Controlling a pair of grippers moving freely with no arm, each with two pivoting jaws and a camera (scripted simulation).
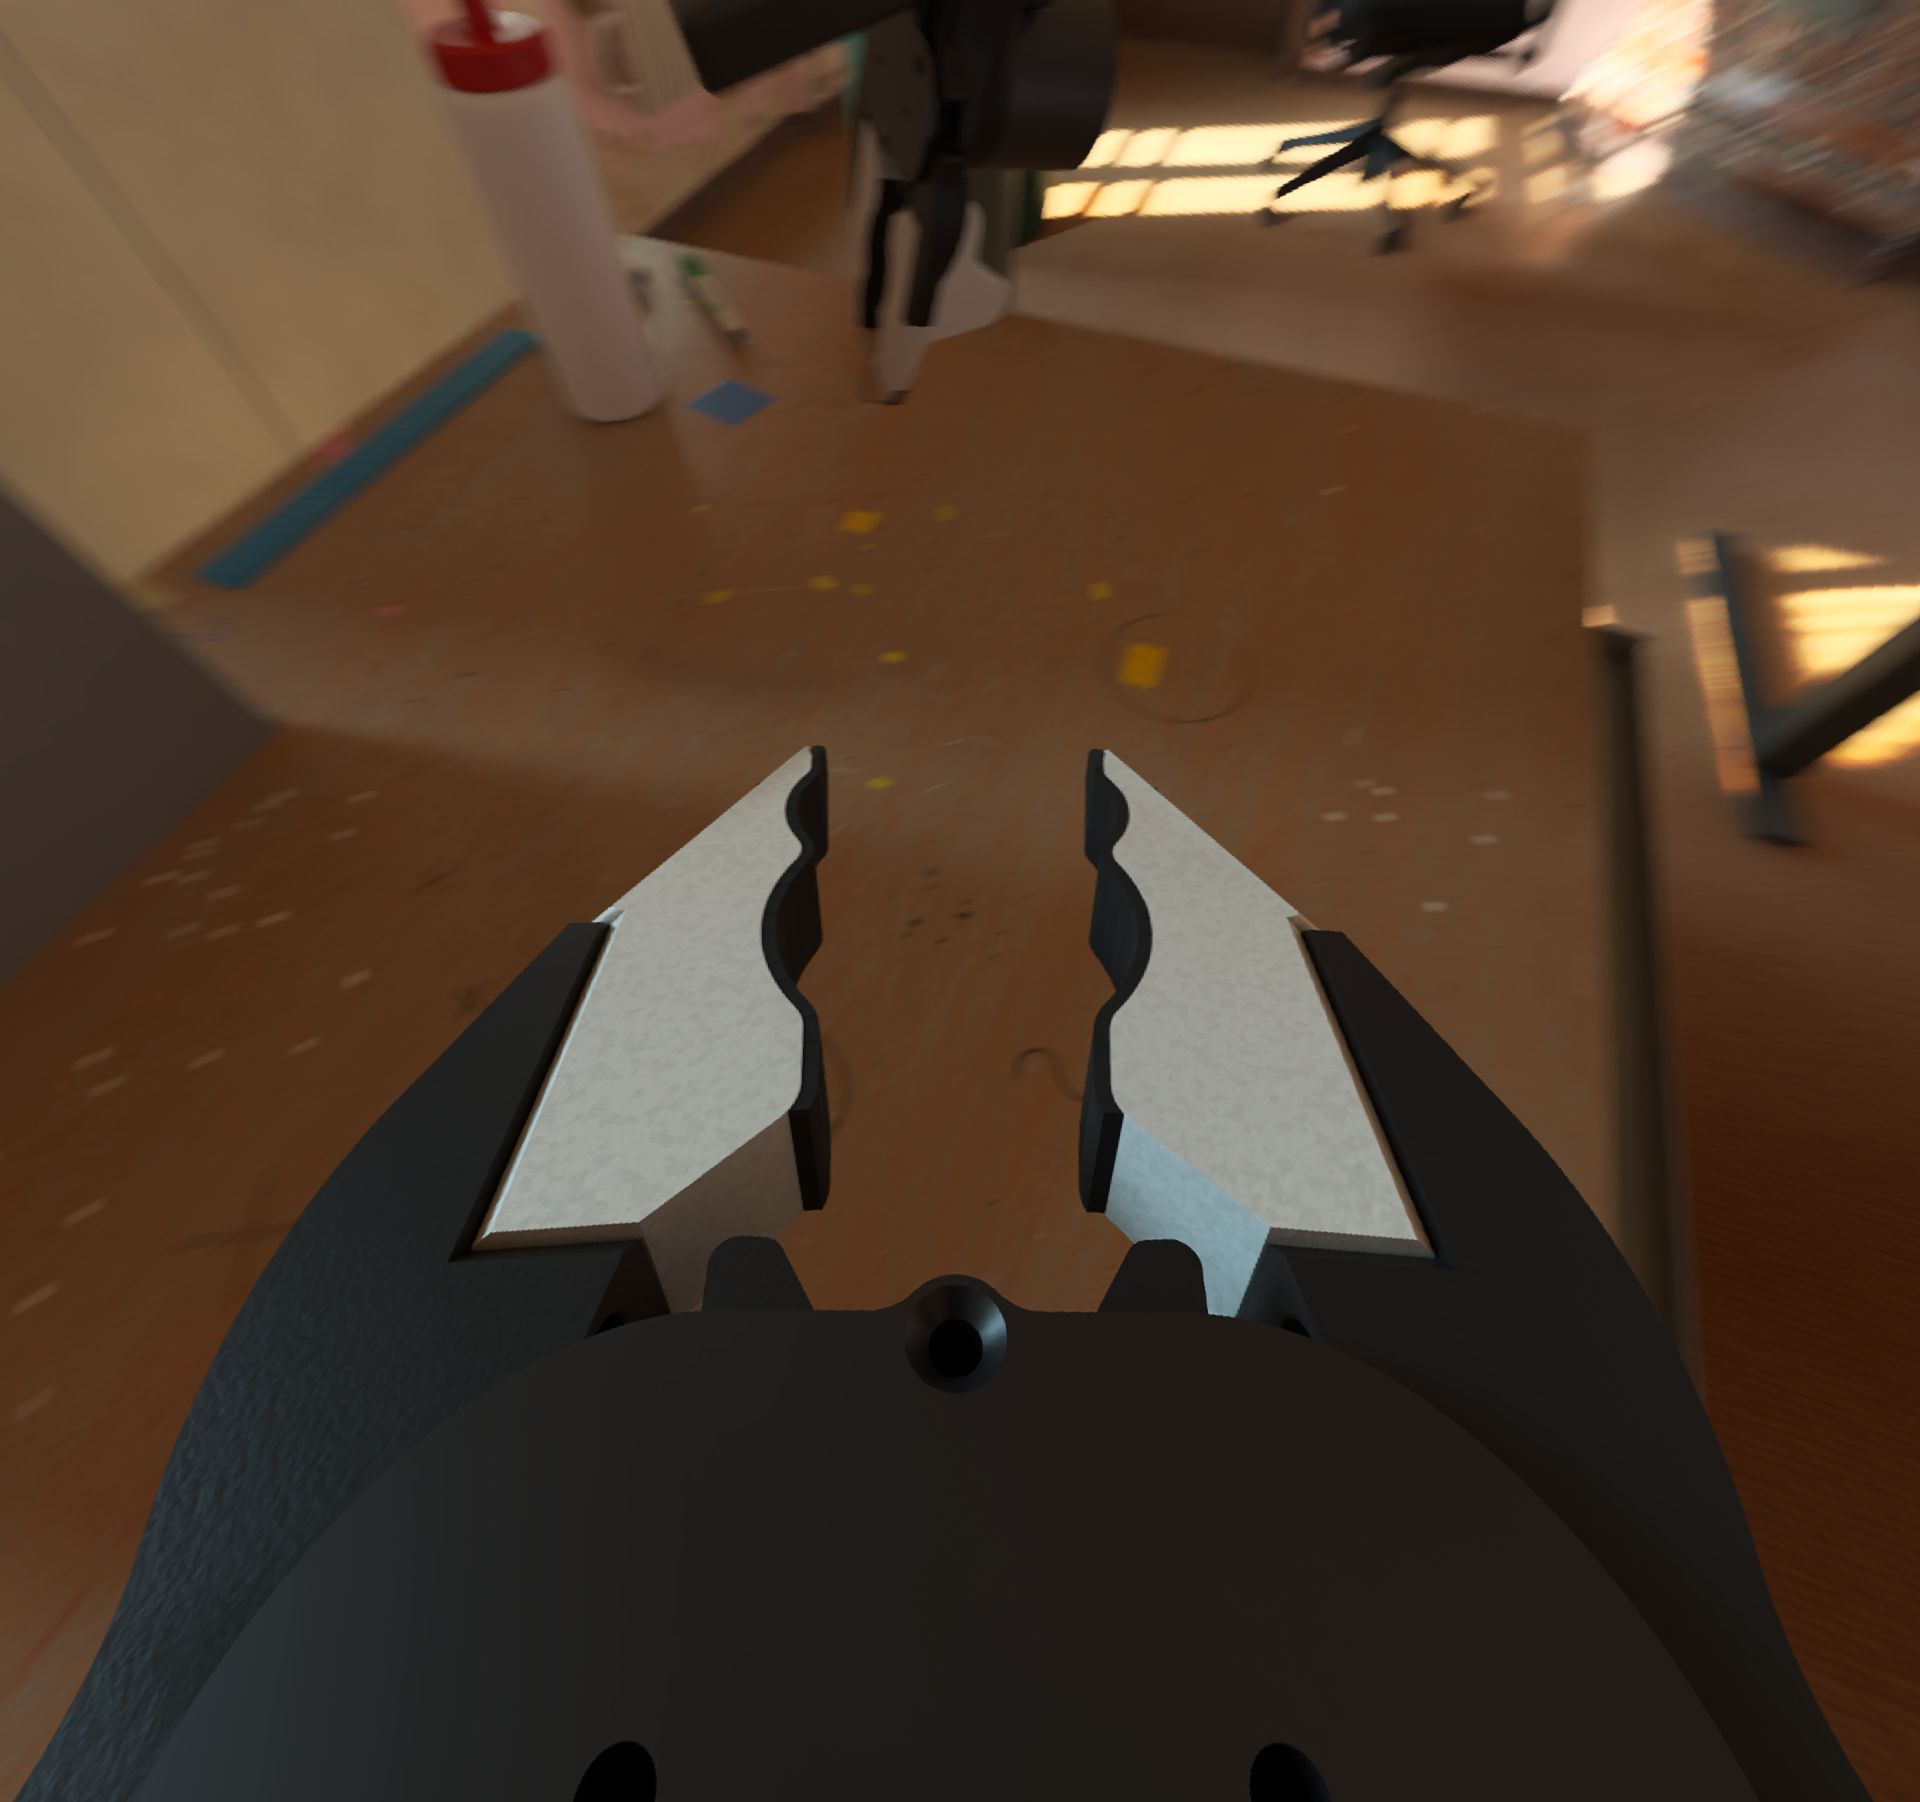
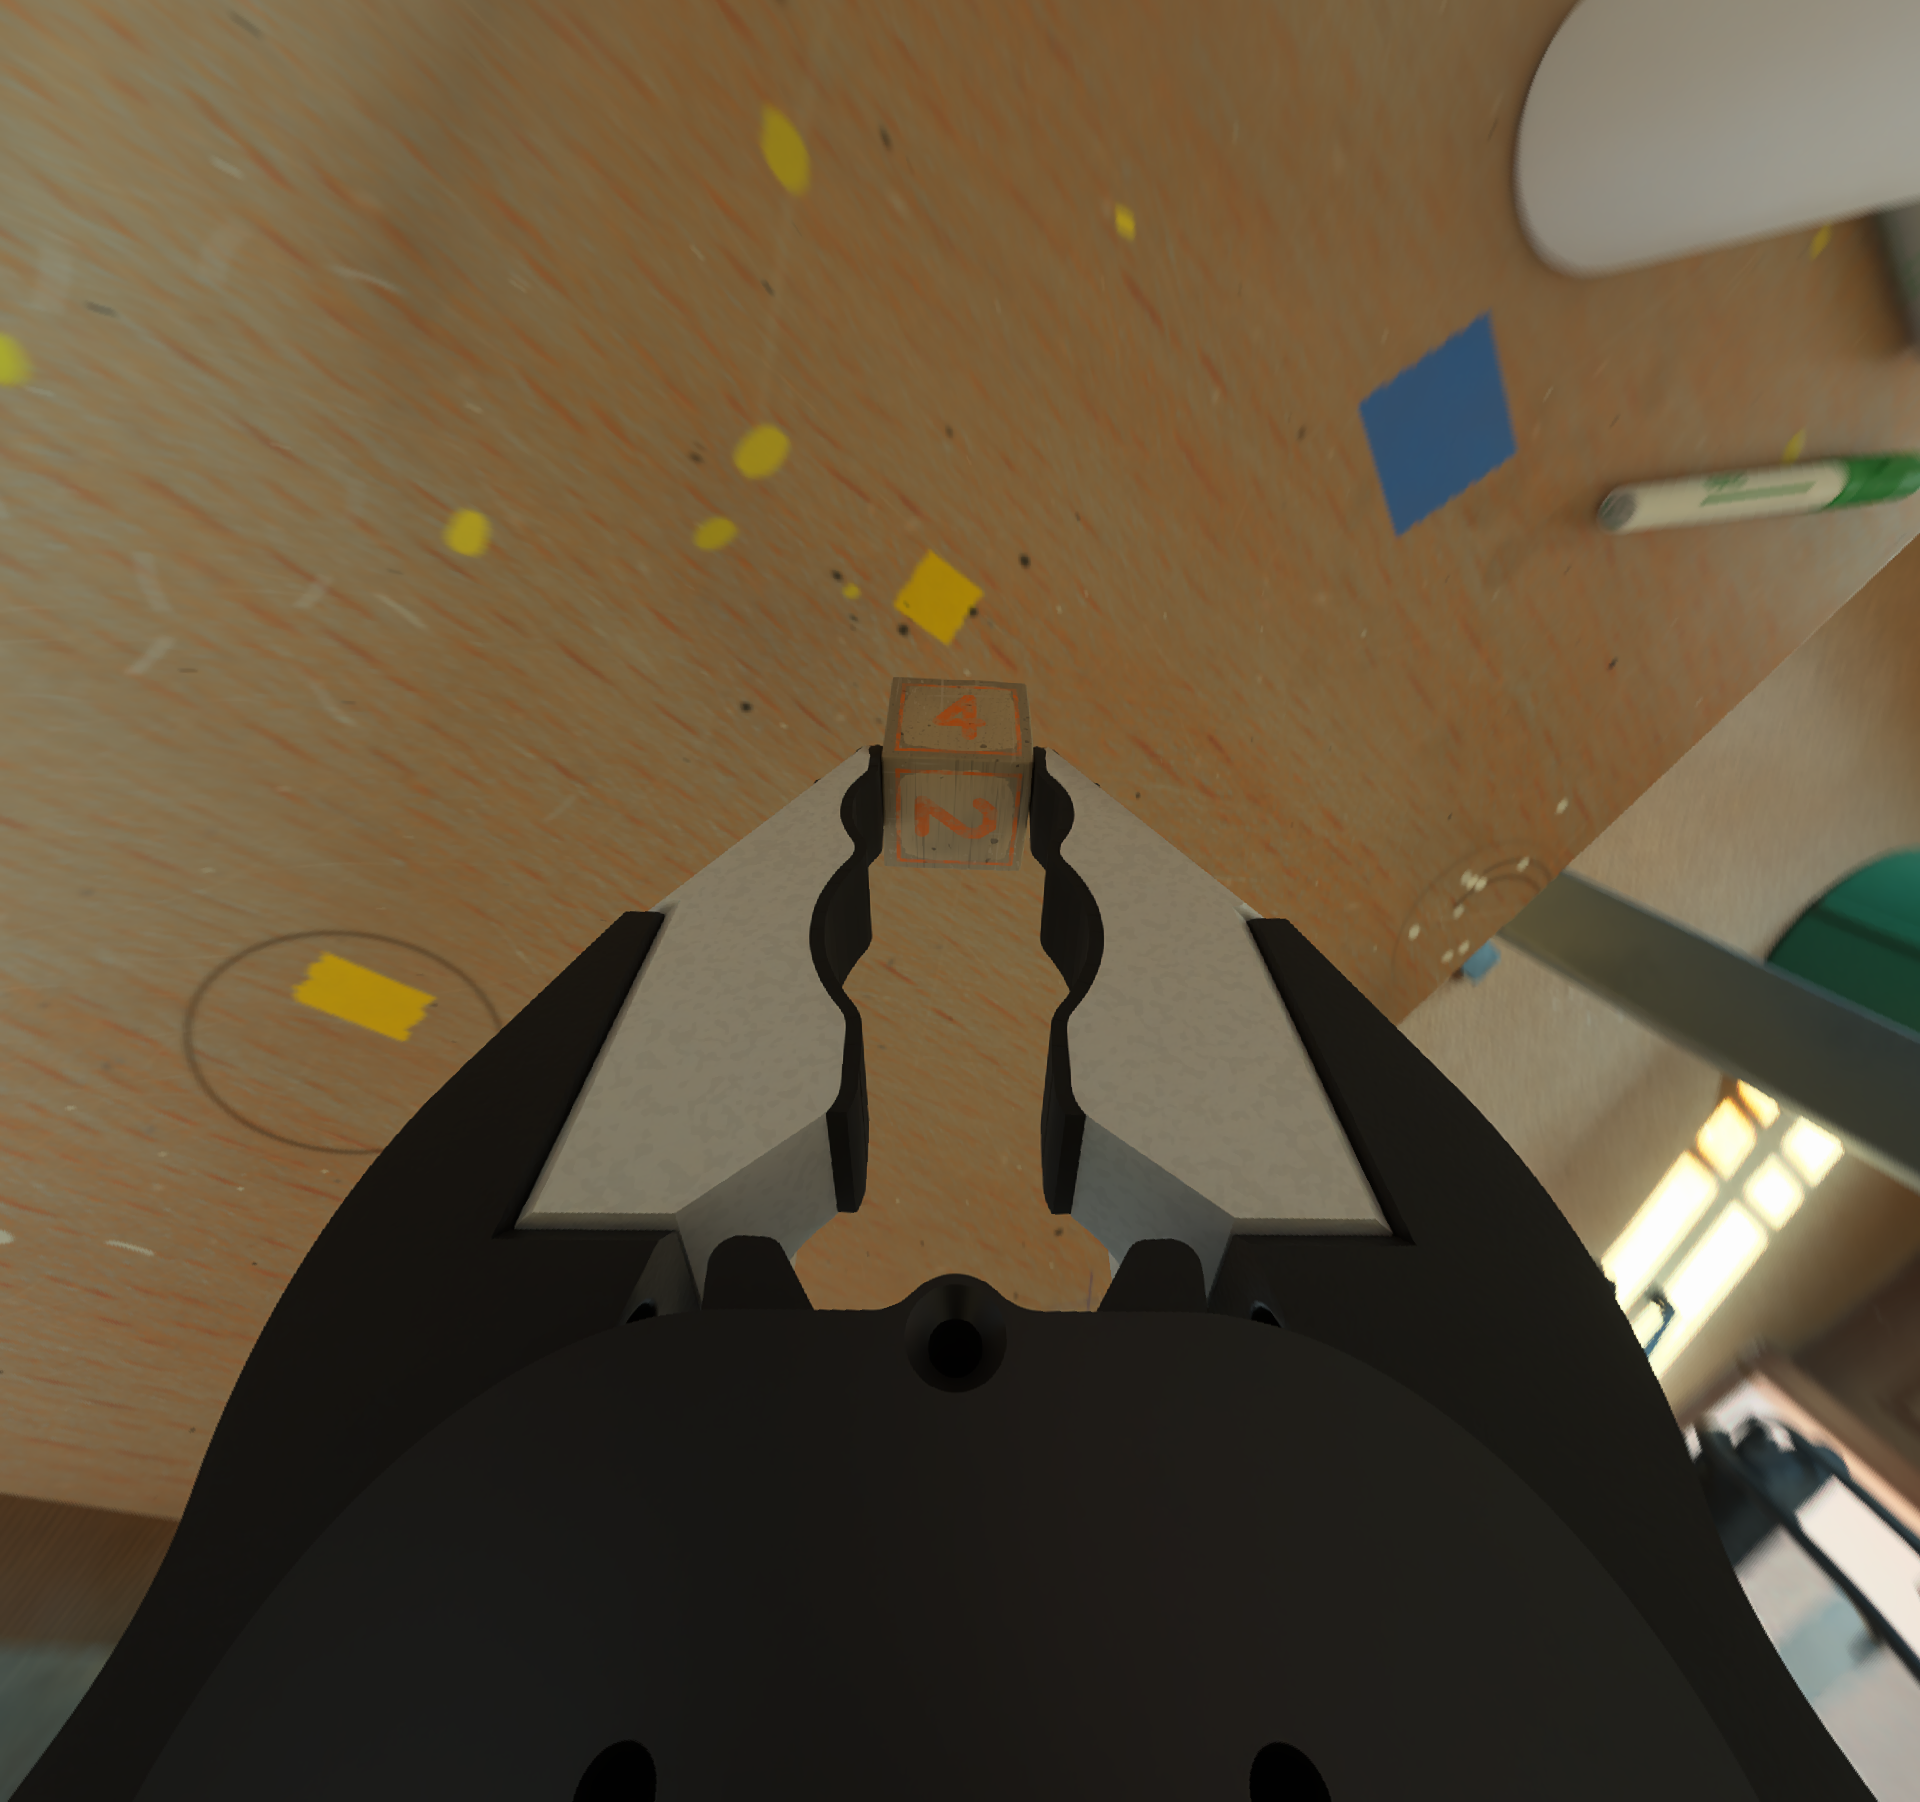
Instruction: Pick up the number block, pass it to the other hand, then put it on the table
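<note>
Left tool point(image 1: 956, 786) and right tool point(image 2: 956, 765), matte black bodies, pale speckled fingers, wavy black pads

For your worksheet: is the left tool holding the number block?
No: the left tool is open and empty; the right tool grips the number block.

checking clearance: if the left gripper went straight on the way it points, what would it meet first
Probably the bare table: the left gripper is open, holds nothing, and points down at bare wood. Depth is unclear.
</note>
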